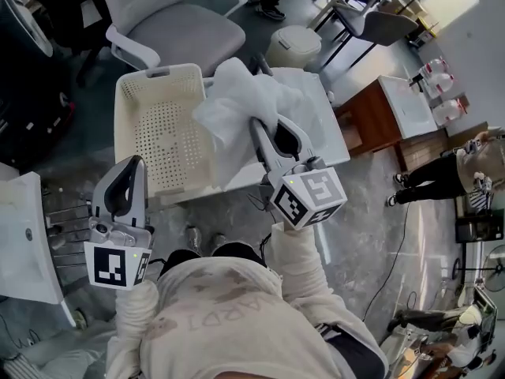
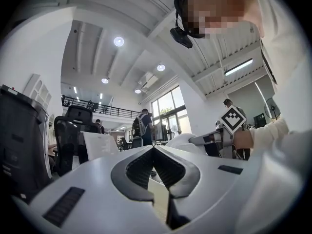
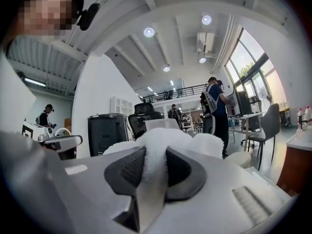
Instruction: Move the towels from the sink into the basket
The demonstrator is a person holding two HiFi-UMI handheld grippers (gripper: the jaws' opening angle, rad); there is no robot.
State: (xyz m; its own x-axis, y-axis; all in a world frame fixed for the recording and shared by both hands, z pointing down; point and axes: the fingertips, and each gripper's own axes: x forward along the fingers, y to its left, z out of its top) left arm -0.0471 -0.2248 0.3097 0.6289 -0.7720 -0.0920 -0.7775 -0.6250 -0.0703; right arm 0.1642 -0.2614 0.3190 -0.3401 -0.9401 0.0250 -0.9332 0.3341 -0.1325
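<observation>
The cream perforated basket (image 1: 158, 125) stands empty on the floor ahead of me. My right gripper (image 1: 260, 129) is shut on a white towel (image 1: 237, 101), which hangs bunched over the basket's right rim. In the right gripper view the fluffy towel (image 3: 170, 138) is pinched between the pads of the right gripper (image 3: 155, 152). My left gripper (image 1: 132, 166) hovers near the basket's near left corner; its jaws (image 2: 153, 149) meet at the tips with nothing between them. The white sink (image 1: 22, 235) lies at the far left; its inside is hidden.
A white office chair (image 1: 181, 22) stands behind the basket, a round bin (image 1: 293, 46) beside it. A white low table (image 1: 319, 113) and a wooden cabinet (image 1: 371, 117) lie to the right. People stand at the right edge (image 1: 442, 172).
</observation>
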